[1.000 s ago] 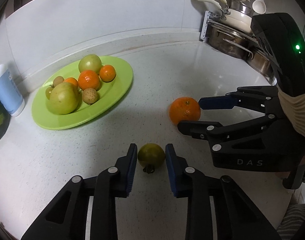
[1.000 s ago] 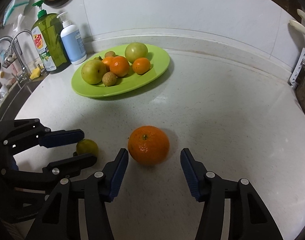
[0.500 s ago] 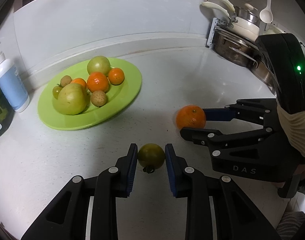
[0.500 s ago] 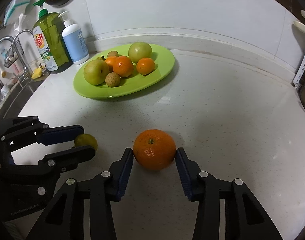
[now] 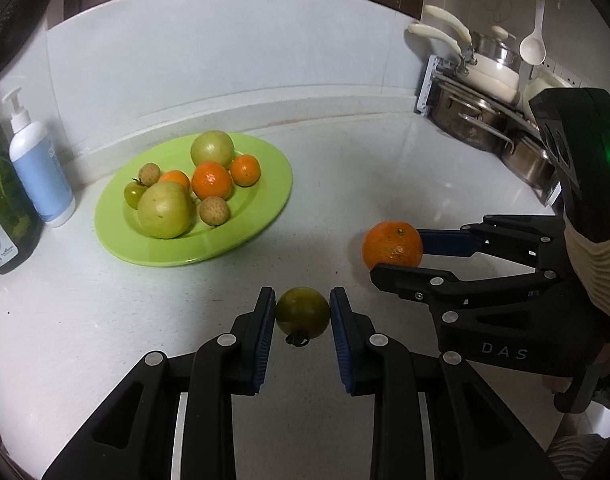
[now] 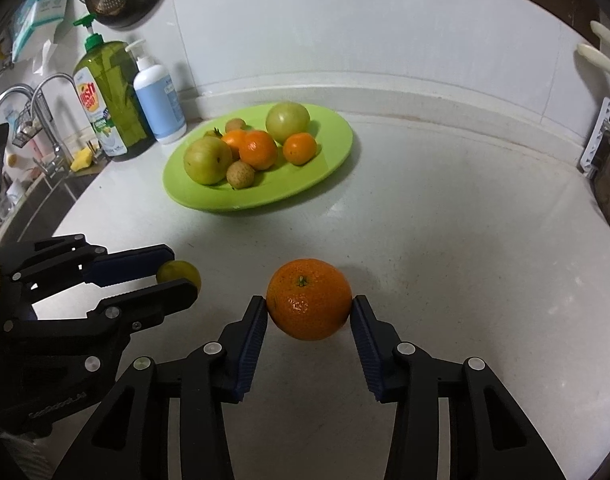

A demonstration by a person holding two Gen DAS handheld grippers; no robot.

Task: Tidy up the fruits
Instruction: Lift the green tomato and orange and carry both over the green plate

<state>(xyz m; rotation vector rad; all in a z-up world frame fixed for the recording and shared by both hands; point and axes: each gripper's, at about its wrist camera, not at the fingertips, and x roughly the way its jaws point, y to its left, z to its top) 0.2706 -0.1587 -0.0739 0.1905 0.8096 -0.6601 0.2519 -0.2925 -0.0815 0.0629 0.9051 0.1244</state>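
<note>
My left gripper (image 5: 302, 312) is shut on a small green tomato (image 5: 302, 313), held above the white counter; it also shows in the right wrist view (image 6: 179, 274). My right gripper (image 6: 310, 312) is shut on a large orange (image 6: 309, 305), also lifted off the counter; the orange shows in the left wrist view (image 5: 392, 244). A lime-green plate (image 5: 261, 208) at the back left holds several fruits: green tomatoes, oranges and small brown longans. In the right wrist view the plate (image 6: 329, 160) lies ahead, left of centre.
A blue-white pump bottle (image 5: 41, 176) and a green dish-soap bottle (image 6: 105, 96) stand left of the plate. A sink and faucet (image 6: 45, 92) lie at far left. A rack of pots (image 5: 485, 120) stands at back right. White wall backsplash behind.
Both grippers closed on their fruits, the right one from wide open. Both have since lifted and drawn back a little from the plate, carrying the tomato and the orange.
</note>
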